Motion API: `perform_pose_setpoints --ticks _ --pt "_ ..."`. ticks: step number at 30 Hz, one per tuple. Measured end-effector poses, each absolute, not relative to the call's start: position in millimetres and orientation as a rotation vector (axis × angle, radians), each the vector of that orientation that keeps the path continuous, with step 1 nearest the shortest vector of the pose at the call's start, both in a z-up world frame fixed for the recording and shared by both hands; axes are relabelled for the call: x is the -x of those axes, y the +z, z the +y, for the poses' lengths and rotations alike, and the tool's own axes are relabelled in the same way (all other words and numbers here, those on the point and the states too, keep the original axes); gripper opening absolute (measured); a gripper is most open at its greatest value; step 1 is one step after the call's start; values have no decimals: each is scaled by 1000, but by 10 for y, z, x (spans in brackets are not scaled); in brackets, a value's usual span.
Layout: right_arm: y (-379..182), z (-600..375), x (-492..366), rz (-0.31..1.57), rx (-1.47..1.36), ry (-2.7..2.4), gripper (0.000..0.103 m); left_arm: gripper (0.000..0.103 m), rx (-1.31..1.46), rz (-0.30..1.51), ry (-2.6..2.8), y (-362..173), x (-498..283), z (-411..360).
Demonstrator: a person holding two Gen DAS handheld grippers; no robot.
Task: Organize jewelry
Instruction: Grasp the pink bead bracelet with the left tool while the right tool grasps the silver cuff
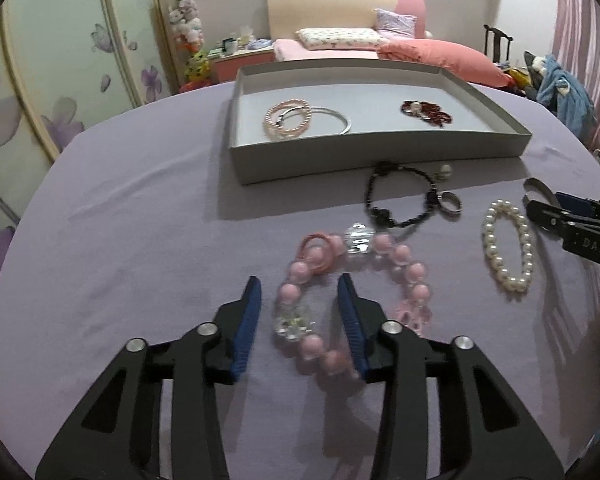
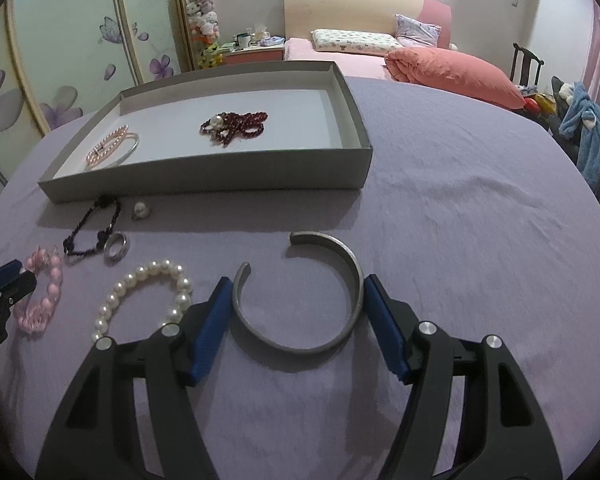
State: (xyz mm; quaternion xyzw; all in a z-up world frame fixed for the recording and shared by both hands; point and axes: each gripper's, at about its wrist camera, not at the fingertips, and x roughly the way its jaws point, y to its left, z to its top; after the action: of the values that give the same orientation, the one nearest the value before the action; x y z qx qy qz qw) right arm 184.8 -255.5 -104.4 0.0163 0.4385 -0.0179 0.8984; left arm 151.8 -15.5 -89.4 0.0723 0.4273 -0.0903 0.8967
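Fingers of the left gripper (image 1: pixel 300 316) straddle 1 side of the pink bead bracelet (image 1: pixel 410 270), the jaws partly apart; the right pad sits inside the loop, the left pad outside it. Whether either pad presses the beads I cannot tell, as the near beads are blurred. The bracelet lies flat on the lilac cloth (image 1: pixel 140 240), close in front of the grey tray (image 1: pixel 380 164), with a small pink ring-like loop (image 1: pixel 318 250) against its far edge. By the look of it the beads are large, round and glossy, strung on cord, so the loop should be light, floppy and apt to roll out of a loose pinch; taking 1 bead squarely across its middle, or the strand between 2 beads, seems safest.

The right gripper (image 2: pixel 294 312) stands wide, its 2 blue pads flanking the open metal cuff (image 2: pixel 300 344); the right pad looks to touch the band's outer side, the left pad is just beside the other arm. The cuff lies flat, its gap facing the tray. It is likely stiff, smooth and slippery, springing a little if squeezed across; a hold on 1 arm of the band would probably be steadier.

Both tools point steeply down at the cloth. Between them lie a white pearl bracelet (image 2: pixel 140 296), a dark cord bracelet (image 2: pixel 88 236) and a silver ring (image 2: pixel 116 246). Several pieces already rest in the tray.
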Motion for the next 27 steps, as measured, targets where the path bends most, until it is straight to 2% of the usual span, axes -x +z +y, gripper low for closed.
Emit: perform_pose_setpoints --ticks 8,10,12,14,27 --pt "-1050 -2554 -1828 907 -32 -37 67 43 -146 888 -192 -912 -1520 -175" --pt "-1050 -2555 -1829 907 -33 -37 67 37 -144 887 -199 -906 -1527 -170" --pt "-1047 -2552 -1826 907 -29 -40 64 23 -148 884 -199 -900 -1529 -169" --pt "-1048 -2553 -1815 911 -31 -40 64 16 -151 882 -200 -898 -1526 -166" --pt "-991 -2641 -1635 876 -166 -10 63 15 -11 838 -211 -741 -1453 54"
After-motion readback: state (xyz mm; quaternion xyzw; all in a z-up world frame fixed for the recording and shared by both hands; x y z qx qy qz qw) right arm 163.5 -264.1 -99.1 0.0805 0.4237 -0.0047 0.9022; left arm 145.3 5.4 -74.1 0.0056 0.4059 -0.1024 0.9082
